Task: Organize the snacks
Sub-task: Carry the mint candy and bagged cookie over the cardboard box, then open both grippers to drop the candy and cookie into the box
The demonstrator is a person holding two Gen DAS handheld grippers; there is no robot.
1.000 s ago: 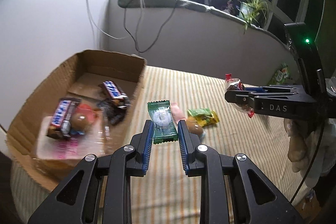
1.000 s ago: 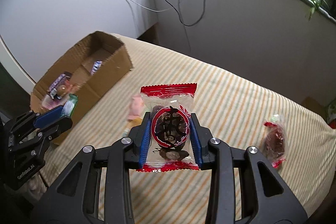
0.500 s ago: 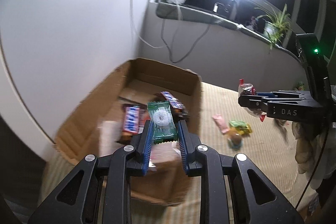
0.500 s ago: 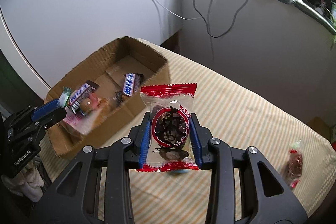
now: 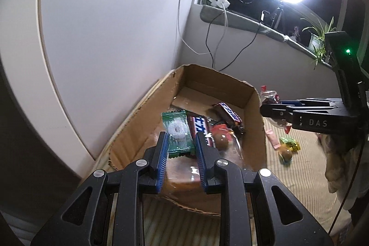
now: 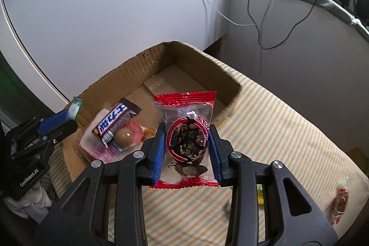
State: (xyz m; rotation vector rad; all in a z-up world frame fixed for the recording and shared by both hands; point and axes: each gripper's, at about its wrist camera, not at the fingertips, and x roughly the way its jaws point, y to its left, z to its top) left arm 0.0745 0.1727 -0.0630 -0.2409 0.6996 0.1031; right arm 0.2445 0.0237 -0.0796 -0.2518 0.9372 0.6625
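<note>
My left gripper (image 5: 181, 142) is shut on a green wrapped candy (image 5: 177, 130) and hangs over the near end of an open cardboard box (image 5: 251, 93). Inside the box lie chocolate bars (image 5: 227, 111), a round brown sweet (image 5: 221, 142) and a pink packet. My right gripper (image 6: 187, 133) is shut on a red-edged clear packet of dark dried fruit (image 6: 187, 137), held above the box's right side. From the right wrist view the box (image 6: 147, 61) holds a chocolate bar (image 6: 115, 120), and the left gripper (image 6: 66, 118) shows at far left with the green candy (image 6: 75, 107).
The box sits on a striped cloth (image 6: 288, 130) beside a white wall. Loose sweets lie on the cloth: a pink one (image 5: 272, 140), a yellow-green one (image 5: 290, 144), a brown ball (image 5: 287, 155) and a red packet (image 6: 340, 202). Cables hang from the sill (image 5: 242, 20).
Both grippers have travelled left from over the cloth to over the box, each still holding its snack. The box now fills the middle of both views.
</note>
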